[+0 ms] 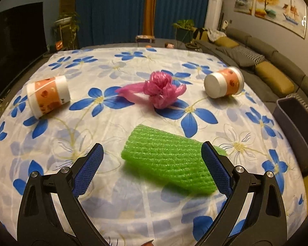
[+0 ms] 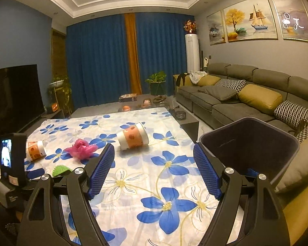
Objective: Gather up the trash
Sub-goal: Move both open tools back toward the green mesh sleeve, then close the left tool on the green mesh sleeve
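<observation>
A green foam net sleeve (image 1: 170, 160) lies on the flowered tablecloth, between the fingers of my open left gripper (image 1: 152, 149), which does not grip it. Beyond it lie a crumpled pink plastic bag (image 1: 160, 91) and two tipped orange-and-white paper cups, one at the left (image 1: 48, 96) and one at the right (image 1: 223, 85). In the right wrist view my right gripper (image 2: 154, 153) is open and empty above the cloth. The nearer cup (image 2: 133, 137), the pink bag (image 2: 81, 149), the far cup (image 2: 36, 150) and the sleeve's edge (image 2: 60, 170) show there. The dark bin (image 2: 250, 145) stands right of the table.
The left gripper's body with its small screen (image 2: 10, 157) is at the left of the right wrist view. A grey sofa with cushions (image 2: 246, 96) runs along the right. A TV (image 2: 14, 94) stands left. The bin's edge also shows in the left wrist view (image 1: 295, 127).
</observation>
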A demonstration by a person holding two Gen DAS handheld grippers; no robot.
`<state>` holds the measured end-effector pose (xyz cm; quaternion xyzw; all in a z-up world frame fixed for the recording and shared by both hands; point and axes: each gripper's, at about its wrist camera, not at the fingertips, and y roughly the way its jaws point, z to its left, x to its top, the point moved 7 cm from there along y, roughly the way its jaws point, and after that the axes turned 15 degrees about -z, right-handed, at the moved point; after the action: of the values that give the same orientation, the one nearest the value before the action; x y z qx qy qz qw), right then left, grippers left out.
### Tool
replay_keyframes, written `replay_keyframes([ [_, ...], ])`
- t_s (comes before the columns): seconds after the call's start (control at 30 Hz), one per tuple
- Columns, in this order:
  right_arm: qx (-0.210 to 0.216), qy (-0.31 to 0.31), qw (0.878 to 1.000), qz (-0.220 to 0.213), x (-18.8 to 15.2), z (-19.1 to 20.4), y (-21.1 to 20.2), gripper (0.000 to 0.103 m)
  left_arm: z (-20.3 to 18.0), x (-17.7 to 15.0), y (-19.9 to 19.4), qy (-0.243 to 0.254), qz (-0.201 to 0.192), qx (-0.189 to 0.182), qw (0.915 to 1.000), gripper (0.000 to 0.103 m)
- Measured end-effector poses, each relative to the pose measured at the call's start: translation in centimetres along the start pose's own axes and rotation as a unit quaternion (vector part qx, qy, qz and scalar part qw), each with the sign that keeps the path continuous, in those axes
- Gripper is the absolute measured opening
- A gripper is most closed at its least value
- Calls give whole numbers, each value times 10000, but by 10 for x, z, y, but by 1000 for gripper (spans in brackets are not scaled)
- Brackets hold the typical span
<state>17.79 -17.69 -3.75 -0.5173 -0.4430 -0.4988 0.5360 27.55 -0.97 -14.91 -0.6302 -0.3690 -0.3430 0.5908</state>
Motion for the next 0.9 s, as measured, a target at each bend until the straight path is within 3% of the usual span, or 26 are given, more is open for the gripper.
replay_keyframes([
  [0.1,23,-34,10000,29,0,2,6,77,0,-5,8,12,141,-43,9999,84],
  [0.17,48,-30,10000,59,-2,5,10,77,0,-10,12,3,266,-86,9996,68],
  [0.23,71,-30,9999,87,-4,9,15,77,1,-14,15,-41,396,-123,9991,60],
  [0.37,147,-68,9997,155,-8,16,21,77,8,-15,16,-245,399,-134,9988,39],
  [0.53,186,-145,9994,249,-12,25,35,77,8,-12,14,-187,313,-134,9992,20],
  [0.67,174,-176,9992,301,-13,27,50,77,11,-7,11,-287,198,-189,9992,12],
  [0.9,197,-274,9985,433,-22,30,89,77,30,25,-3,-632,-206,-142,9977,11],
])
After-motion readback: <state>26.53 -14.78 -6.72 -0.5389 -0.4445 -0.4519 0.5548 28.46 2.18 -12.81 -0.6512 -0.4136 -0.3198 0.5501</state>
